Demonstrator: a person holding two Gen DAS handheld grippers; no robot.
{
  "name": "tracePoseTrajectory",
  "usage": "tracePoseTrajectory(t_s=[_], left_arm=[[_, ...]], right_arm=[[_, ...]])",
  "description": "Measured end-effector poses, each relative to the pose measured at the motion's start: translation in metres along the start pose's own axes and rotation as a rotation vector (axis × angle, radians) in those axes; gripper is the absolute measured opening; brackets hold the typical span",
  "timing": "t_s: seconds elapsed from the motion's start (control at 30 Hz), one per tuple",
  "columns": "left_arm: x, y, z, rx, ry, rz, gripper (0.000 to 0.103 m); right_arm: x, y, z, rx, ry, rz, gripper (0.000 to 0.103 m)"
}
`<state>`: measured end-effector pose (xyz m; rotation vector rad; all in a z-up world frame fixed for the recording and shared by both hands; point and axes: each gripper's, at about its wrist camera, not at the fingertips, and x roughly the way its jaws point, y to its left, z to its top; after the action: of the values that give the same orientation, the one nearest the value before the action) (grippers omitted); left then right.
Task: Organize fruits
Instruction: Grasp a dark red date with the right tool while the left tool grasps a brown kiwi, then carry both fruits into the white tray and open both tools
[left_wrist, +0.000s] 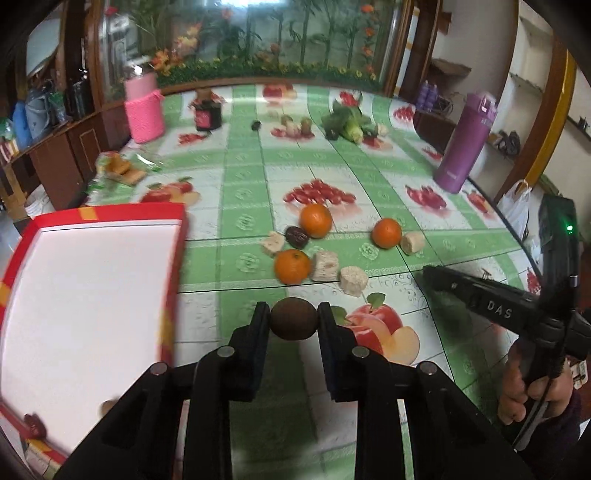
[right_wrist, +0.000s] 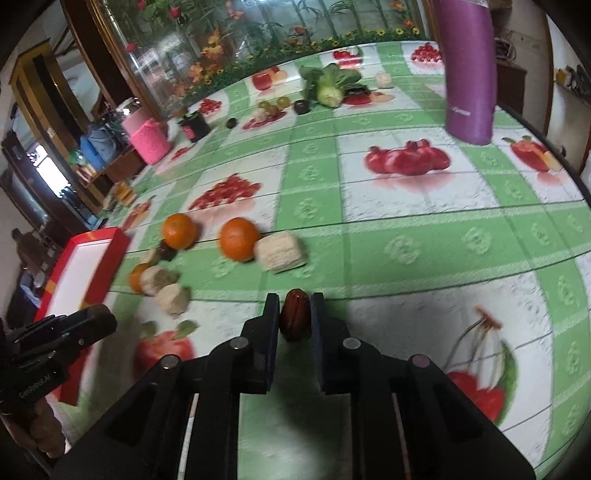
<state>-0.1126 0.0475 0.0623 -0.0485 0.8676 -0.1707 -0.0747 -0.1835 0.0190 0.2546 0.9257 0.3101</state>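
The left gripper (left_wrist: 294, 320) clamps a brown kiwi (left_wrist: 294, 319), long axis crosswise from finger to finger, above the tablecloth with the red-rimmed tray (left_wrist: 173, 295) at nine o'clock, while the right gripper (right_wrist: 295, 319) pinches a dark red date (right_wrist: 295, 319), long axis pointing twelve o'clock.

place: a lived-in home dining room
table: fruit-print green tablecloth (right_wrist: 369, 229) — everyday clutter
backdrop: glass cabinet with artificial flowers (left_wrist: 258, 40)
extras: purple flask (left_wrist: 467, 142), pink knitted holder (left_wrist: 144, 114), wooden shelves (left_wrist: 517, 107)
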Motion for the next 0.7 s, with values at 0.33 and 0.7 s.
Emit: tracePoseTrajectory(t_s=[0.33,0.7], left_arm=[[-0.041,0.093,-0.025,-0.154,-0.061,0.197,0.025],[-0.052,0.156,-0.053,-0.251,-0.064,0.351,0.025]], right_arm=[[-0.004,0.113,-0.009,-0.153,0.012,0.177,0.019],[0.031,0.262,-0.035,-0.393,0.063,0.257,0.019]])
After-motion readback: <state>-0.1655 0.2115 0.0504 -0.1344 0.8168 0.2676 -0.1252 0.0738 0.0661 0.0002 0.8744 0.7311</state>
